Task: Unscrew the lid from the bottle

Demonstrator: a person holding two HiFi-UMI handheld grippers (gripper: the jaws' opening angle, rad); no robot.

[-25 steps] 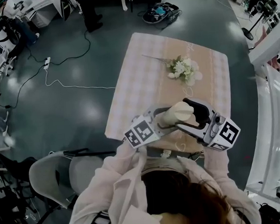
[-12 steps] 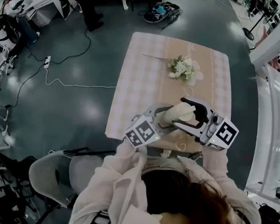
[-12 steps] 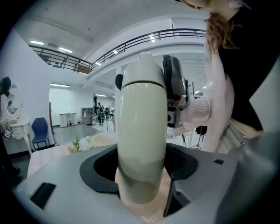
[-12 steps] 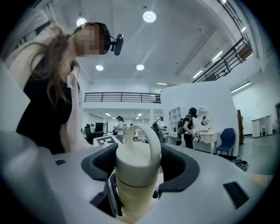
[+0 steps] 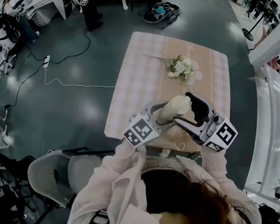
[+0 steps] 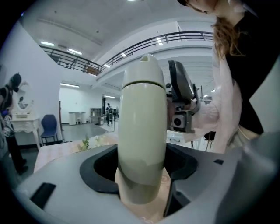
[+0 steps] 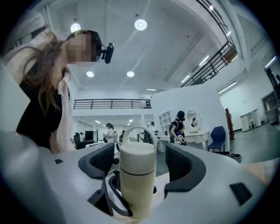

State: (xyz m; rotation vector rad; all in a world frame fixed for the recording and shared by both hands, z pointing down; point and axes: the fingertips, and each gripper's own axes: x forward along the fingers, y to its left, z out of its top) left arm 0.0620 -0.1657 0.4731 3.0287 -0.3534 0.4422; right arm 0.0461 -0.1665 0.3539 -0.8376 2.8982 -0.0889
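Head view: the counter [image 5: 142, 70] lies beneath both sets of jaws. The left gripper [image 6: 142, 175] has its jaws clenched on the cream bottle [image 6: 142, 131], low on its body. The right gripper [image 7: 139, 164] has just been opening; its released jaws flank the lid [image 7: 138, 155], with a gap on each side.

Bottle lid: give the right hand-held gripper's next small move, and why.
Probably close the right hand-held gripper on the lid: its jaws have just been opening and flank it without touching, while the left hand-held gripper clamps the bottle. That grip would let it unscrew.
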